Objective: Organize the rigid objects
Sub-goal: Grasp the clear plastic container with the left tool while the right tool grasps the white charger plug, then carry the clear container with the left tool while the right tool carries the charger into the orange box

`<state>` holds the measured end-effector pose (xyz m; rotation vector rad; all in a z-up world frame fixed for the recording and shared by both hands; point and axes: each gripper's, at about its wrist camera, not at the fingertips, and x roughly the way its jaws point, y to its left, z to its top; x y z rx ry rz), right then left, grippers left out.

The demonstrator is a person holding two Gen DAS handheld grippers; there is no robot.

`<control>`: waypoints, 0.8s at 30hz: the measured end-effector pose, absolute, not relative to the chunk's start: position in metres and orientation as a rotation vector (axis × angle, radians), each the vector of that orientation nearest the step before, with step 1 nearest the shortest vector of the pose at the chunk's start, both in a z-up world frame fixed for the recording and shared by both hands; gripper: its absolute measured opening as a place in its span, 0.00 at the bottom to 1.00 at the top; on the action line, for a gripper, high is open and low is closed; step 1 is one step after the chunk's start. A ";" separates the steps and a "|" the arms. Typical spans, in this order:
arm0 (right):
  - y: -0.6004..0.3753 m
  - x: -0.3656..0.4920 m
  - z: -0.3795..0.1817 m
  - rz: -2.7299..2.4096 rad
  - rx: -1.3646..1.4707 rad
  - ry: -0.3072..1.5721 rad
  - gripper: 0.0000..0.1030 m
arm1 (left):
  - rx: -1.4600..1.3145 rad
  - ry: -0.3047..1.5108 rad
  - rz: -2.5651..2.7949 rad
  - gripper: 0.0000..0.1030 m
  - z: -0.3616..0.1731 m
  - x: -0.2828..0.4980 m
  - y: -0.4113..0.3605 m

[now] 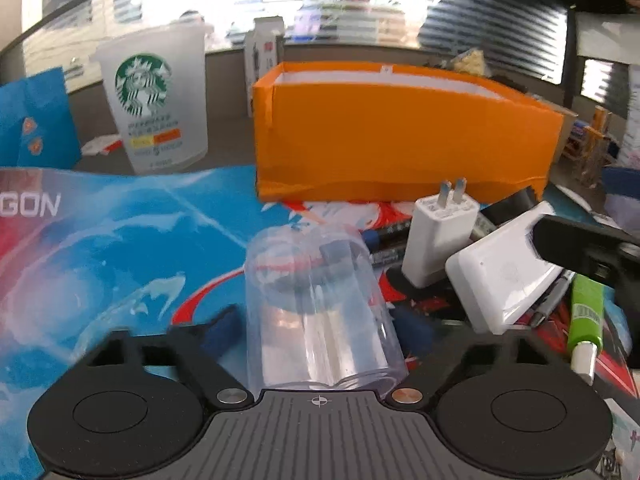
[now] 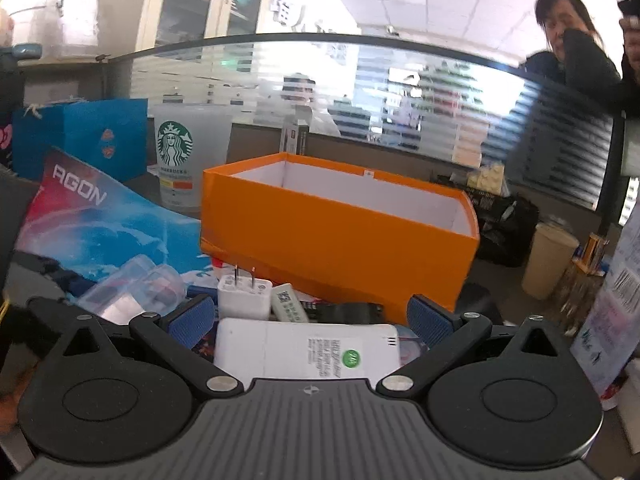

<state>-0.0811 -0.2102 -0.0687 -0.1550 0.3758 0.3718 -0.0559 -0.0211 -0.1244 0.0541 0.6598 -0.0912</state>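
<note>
Since the clear cup (image 1: pixel 320 312) lying on its side on the bench looks thin, light and slick, it's best pinched gently across its walls near the rim, and the left tool (image 1: pixel 320 328) is seen closed on it there. The white pack (image 2: pixel 308 350) is straddled by the open right tool (image 2: pixel 310 318), not squeezed yet; the orange box (image 2: pixel 340 236) sits just behind.

Orange box (image 2: pixel 340 248) top open — chargers (image 1: pixel 436 240), pens crowd front.
</note>
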 end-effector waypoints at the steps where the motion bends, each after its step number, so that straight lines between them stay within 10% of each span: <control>1: -0.209 -0.078 -0.068 0.373 -0.138 0.382 1.00 | 0.059 0.662 -0.100 0.62 -0.124 -0.055 -0.020; 13: -0.169 -0.066 -0.067 0.407 -0.192 0.381 0.98 | 0.045 0.653 -0.056 0.61 -0.124 -0.057 0.011; 15: -0.160 -0.063 -0.071 0.423 -0.198 0.393 0.91 | 0.033 0.651 -0.016 0.61 -0.122 -0.057 0.023; 17: -0.150 -0.056 -0.077 0.430 -0.192 0.436 0.61 | 0.016 0.639 0.014 0.61 -0.119 -0.057 0.035; 24: -0.141 -0.037 -0.091 0.406 -0.151 0.542 0.44 | 0.015 0.619 0.023 0.61 -0.115 -0.054 0.050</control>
